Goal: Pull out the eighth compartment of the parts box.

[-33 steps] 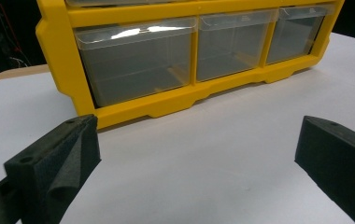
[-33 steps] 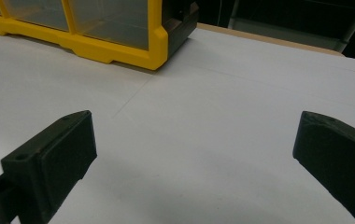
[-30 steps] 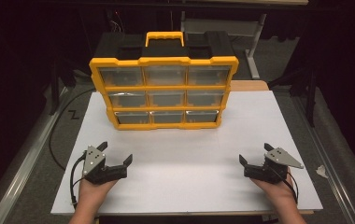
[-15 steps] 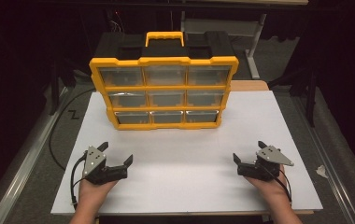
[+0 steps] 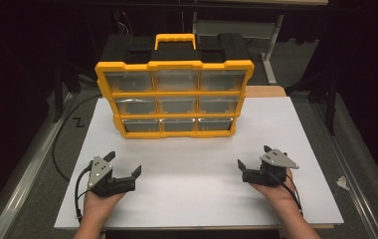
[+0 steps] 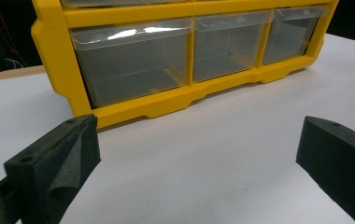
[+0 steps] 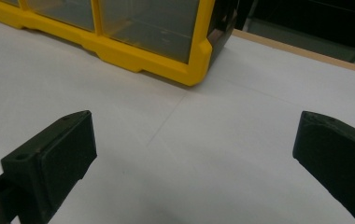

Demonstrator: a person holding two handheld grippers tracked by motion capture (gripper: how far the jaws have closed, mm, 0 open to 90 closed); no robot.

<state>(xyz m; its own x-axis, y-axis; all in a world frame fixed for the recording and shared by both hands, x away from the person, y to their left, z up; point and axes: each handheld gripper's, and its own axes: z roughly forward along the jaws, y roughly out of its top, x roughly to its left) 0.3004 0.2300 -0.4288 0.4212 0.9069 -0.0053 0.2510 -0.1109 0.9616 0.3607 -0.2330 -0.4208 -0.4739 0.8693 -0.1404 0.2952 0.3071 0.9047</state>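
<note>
Yellow drawer organizer (image 5: 174, 97) stands upright at the far middle of the white tabletop (image 5: 296, 129), black carry case behind it, yellow handle (image 5: 175, 40) on top. Nine clear drawers in three rows, all seated flush as far as the high view tells; contents too faint to read.

Left claw (image 5: 125, 172) low over the near left of the tabletop, jaws wide, holding nothing. Right claw (image 5: 244, 169) near right, jaws wide too, empty. Both well apart from the organizer.

Judged step: the approach to a bottom-row drawer.

- In the left gripper view, the bottom-left drawer (image 6: 131, 60) sits straight ahead of your left claw (image 6: 199, 154). Likely the easiest first target.
- Your right claw (image 7: 194, 158) looks past the organizer's right corner (image 7: 196, 70) instead. Turn that hand inward before you advance, or you'll meet the frame.
- Drawer fronts are smooth clear plastic with a thin lip along the top edge. Narrow the jaws first, then pinch that lip from above and below; wide jaws will only straddle the yellow dividers.
- The unit stands tall on a narrow base. Expect it to slide or tip toward you on a pull. Brace the top of the frame with the free claw and draw the drawer out level and slowly.
</note>
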